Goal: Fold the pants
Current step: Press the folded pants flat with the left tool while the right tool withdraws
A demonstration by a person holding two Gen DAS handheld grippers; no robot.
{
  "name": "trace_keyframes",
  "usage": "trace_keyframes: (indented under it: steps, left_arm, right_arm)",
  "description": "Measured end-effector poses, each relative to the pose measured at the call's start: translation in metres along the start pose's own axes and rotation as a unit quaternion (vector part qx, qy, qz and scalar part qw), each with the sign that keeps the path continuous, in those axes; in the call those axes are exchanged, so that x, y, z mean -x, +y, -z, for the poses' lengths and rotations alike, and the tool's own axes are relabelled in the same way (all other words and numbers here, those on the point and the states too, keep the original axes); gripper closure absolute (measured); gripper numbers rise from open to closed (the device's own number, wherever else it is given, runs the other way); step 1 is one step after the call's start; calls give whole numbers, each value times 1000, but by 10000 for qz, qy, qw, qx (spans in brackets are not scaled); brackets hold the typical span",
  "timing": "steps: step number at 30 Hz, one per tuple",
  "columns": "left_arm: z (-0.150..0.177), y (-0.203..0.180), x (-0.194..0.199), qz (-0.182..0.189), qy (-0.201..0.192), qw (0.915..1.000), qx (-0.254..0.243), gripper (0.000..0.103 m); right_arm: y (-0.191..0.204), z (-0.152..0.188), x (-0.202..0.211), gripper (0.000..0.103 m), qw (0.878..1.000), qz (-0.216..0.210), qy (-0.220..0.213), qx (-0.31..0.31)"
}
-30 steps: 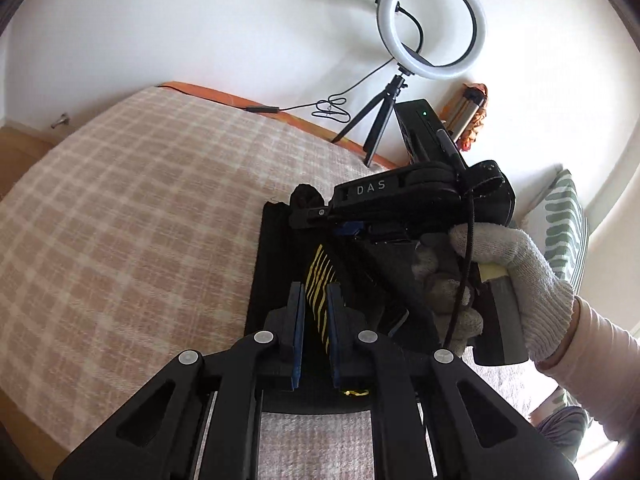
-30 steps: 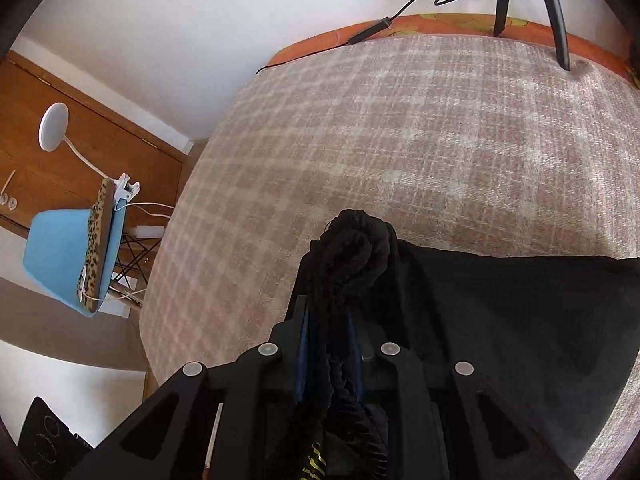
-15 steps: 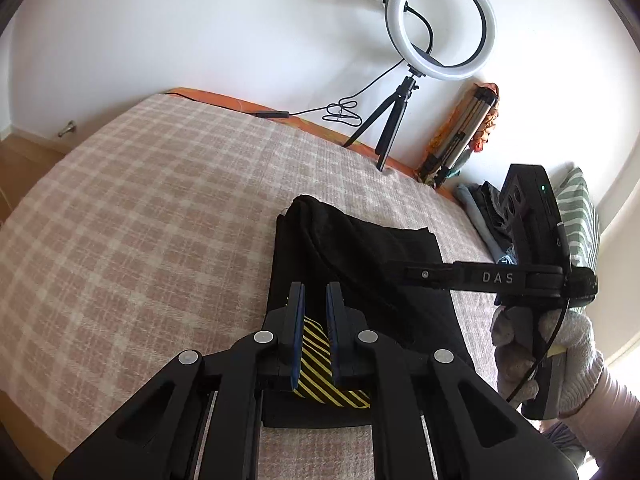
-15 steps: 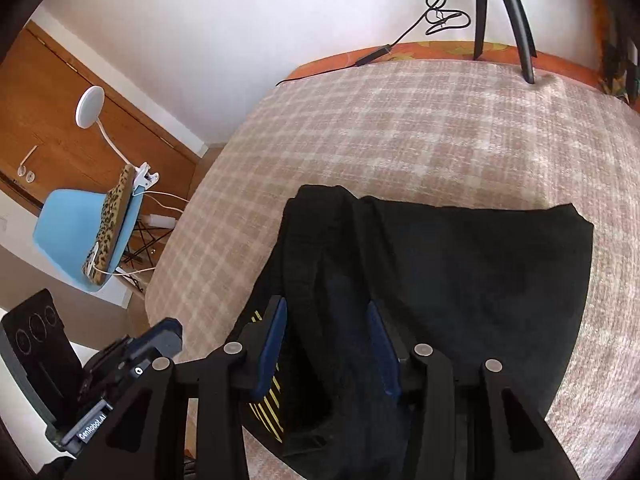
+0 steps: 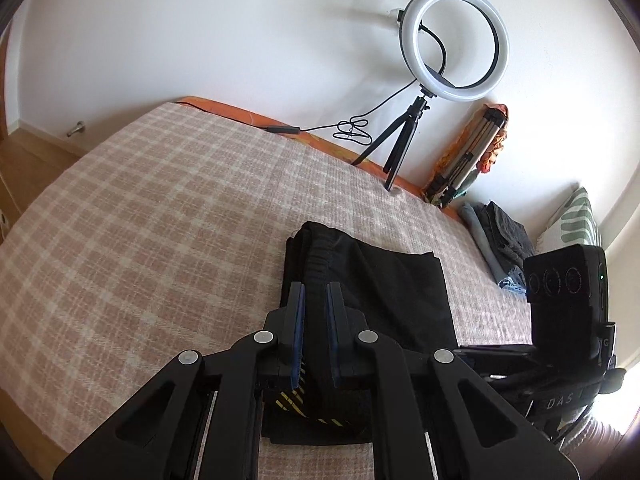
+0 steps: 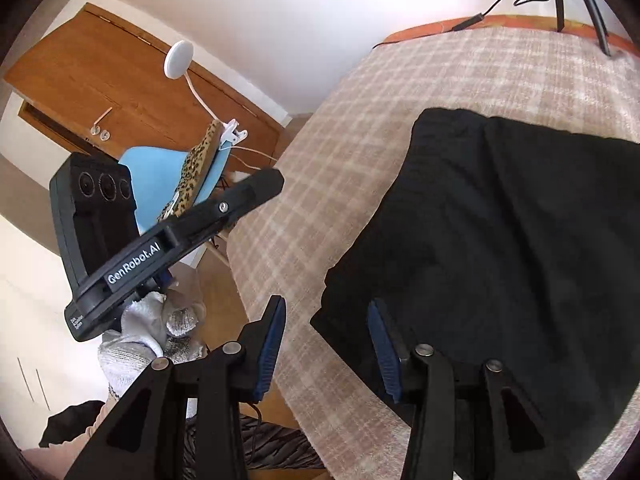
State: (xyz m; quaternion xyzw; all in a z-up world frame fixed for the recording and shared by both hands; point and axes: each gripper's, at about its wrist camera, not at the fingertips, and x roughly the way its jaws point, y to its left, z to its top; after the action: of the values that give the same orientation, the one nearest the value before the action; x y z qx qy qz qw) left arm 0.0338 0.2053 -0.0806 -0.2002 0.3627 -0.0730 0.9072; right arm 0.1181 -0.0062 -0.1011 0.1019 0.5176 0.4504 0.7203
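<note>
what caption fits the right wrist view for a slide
Open right tool over the near edge of folded black pants on a plaid bed cover, nothing between its pads.

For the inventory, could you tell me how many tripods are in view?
2. The black tripod holding the ring light stands at the bed's far edge; a folded silver tripod leans against the wall just right of it. Others may be hidden.

Home bedroom: plaid-covered bed [image 5: 160, 240]
</note>
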Motion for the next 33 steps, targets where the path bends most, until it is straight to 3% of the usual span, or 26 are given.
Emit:
trace_keyframes:
  steps: [3, 5, 7, 11, 15, 19, 22, 26, 29, 30, 33]
  left_arm:
    - [6, -17, -20, 30, 221, 9996, -144, 94]
    - [4, -29, -34, 40, 304, 9991, -282, 94]
    - [0, -40, -46, -37, 313, 9981, -520, 94]
    - [-1, -36, -68, -112, 572, 9970, -499, 94]
    - [9, -31, -79, -236, 770, 9950, -582, 94]
    - [18, -18, -85, -448, 888, 9933, -592, 94]
    - [24, -12, -83, -402, 886, 9929, -687, 94]
    - [22, -9, -75, -420, 815, 9936, -654, 94]
    - [12, -3, -58, -490, 623, 9953, -554, 93]
    - [10, -1, -52, -405, 599, 9963, -471, 89]
    - [7, -1, -34, -301, 480, 9976, -386, 77]
  right_arm:
    - [-26, -10, 40, 54, 9947, 874, -533, -32]
    - [-51, -20, 61, 51, 9842, 1557, -823, -207]
    - [-84, -29, 77, 48, 9738, 1924, -1072, -562]
    - [-148, -45, 86, 49, 9687, 1775, -1015, -1410]
    - [-175, -50, 63, 51, 9701, 1532, -738, -1733]
    - [-171, -48, 55, 86, 9742, 1342, -803, -1628]
    - [-167, -52, 53, 93, 9716, 1757, -816, -1359]
    - [-167, -57, 43, 91, 9704, 1845, -776, -1349]
    - [-163, -54, 52, 77, 9708, 1844, -772, -1328]
    - [-159, -52, 59, 68, 9698, 1902, -824, -1282]
    - [-143, -39, 80, 62, 9707, 1933, -922, -1086]
